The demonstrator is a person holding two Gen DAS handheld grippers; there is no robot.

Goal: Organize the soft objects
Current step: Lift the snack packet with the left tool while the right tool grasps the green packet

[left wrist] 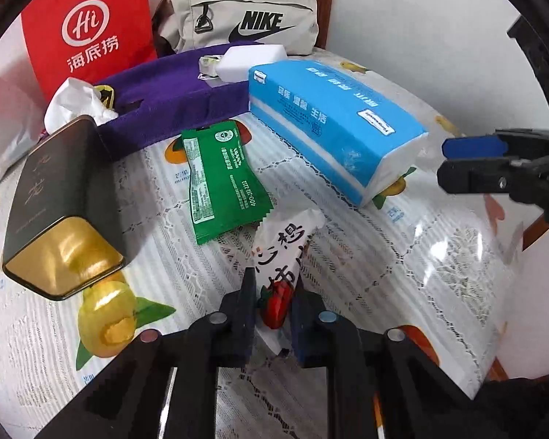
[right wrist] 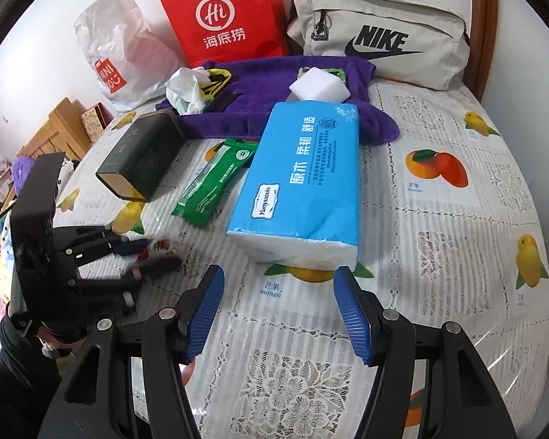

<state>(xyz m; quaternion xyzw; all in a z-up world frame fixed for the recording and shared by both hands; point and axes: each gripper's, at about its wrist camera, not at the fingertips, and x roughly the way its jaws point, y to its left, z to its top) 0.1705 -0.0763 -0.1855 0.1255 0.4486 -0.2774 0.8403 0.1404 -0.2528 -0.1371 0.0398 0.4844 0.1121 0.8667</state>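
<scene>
Farthest ahead of the right gripper, the red paper bag (right wrist: 226, 18) reads "Hi 海底捞"; right of it the beige pouch (right wrist: 380, 36) says "NIKE". Far left — a white plastic bag (right wrist: 120, 55) with a red "MINISO" mark. The blue tissue pack (right wrist: 303, 179) just ahead shows "Yunyuexin" and "原木 柔韧". The green wipes packet (left wrist: 219, 179) carries "400-191-1212" — readable from the left gripper.
</scene>
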